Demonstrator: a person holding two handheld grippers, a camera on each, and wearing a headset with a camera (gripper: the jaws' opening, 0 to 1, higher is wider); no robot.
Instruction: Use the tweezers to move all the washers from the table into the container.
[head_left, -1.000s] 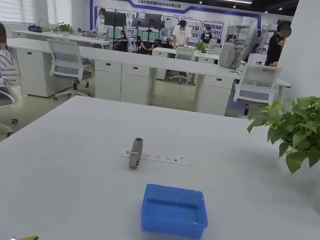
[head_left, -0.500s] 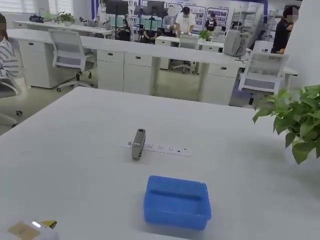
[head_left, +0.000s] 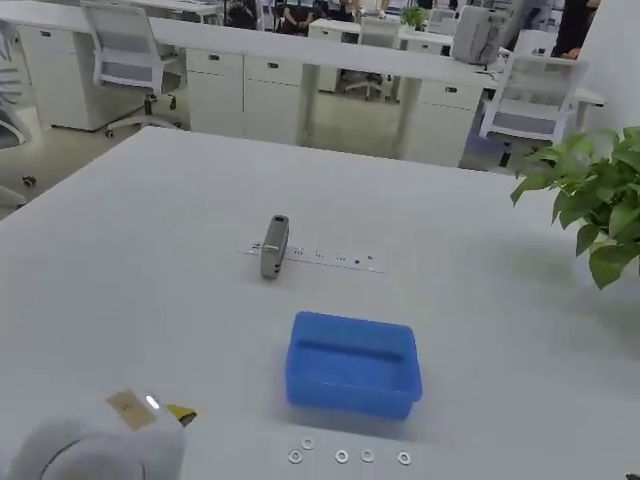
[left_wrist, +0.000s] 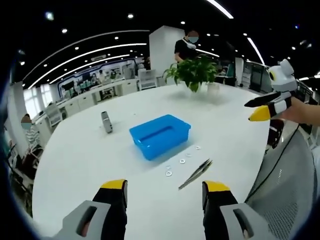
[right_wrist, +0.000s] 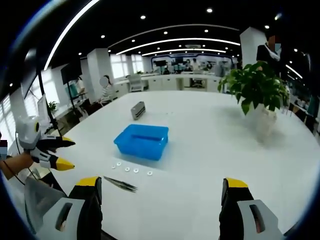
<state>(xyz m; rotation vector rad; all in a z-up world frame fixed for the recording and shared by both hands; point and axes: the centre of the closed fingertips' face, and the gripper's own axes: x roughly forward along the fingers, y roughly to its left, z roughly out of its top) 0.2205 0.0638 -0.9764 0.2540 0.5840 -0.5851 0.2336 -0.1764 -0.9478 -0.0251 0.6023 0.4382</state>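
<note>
Jaws wide and empty on the left hand-held gripper, low over the white desk. The slim metal tweezers lie just ahead, a touch right of centre, long axis slanting away to its right. Beyond them, small silver washers sit short of the blue plastic container. The right hand-held gripper is equally wide and empty, tweezers ahead-left off its left jaw. Left looks better lined up.

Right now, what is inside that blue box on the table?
Nothing shows inside the blue box: its floor looks bare. The near wall covers a strip of the floor in the head view. The washers lie on the table beside it, outside.
</note>
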